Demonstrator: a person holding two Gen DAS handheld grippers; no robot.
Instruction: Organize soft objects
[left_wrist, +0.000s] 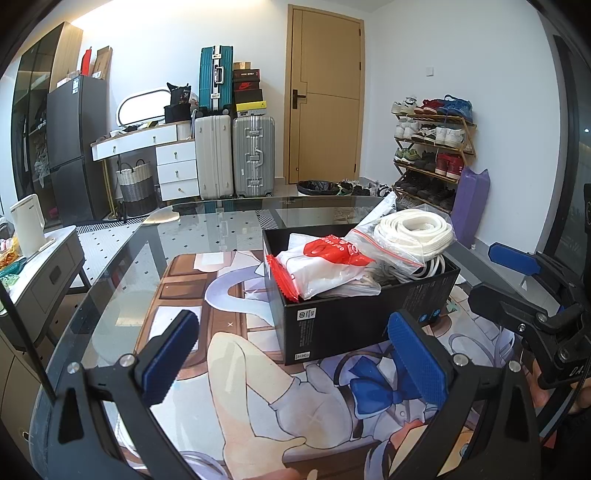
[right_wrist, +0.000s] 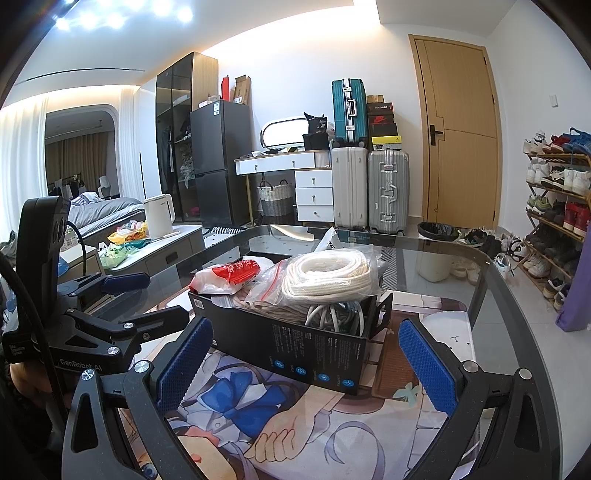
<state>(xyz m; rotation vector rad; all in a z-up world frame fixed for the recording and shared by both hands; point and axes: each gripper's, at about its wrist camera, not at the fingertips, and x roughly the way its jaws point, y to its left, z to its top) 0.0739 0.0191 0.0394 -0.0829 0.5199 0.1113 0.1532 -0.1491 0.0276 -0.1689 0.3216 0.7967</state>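
A black cardboard box (left_wrist: 351, 317) (right_wrist: 314, 350) stands on a printed mat on the glass table. It is heaped with soft things: a clear zip bag of coiled white rope (left_wrist: 413, 229) (right_wrist: 328, 275), a red and white plastic bag (left_wrist: 325, 258) (right_wrist: 229, 275), and grey cords (right_wrist: 332, 314). My left gripper (left_wrist: 295, 354) is open and empty, low in front of the box. My right gripper (right_wrist: 306, 365) is open and empty, its blue pads either side of the box's near face. Each gripper shows in the other's view, the right one (left_wrist: 517, 269) and the left one (right_wrist: 129, 295).
The glass table's (left_wrist: 221, 221) rounded edge runs behind the box. A grey side table with a white kettle (right_wrist: 159, 216) and snacks stands to the left. Suitcases (left_wrist: 236, 158), a white dresser, a shoe rack (left_wrist: 432, 147) and a wooden door line the far wall.
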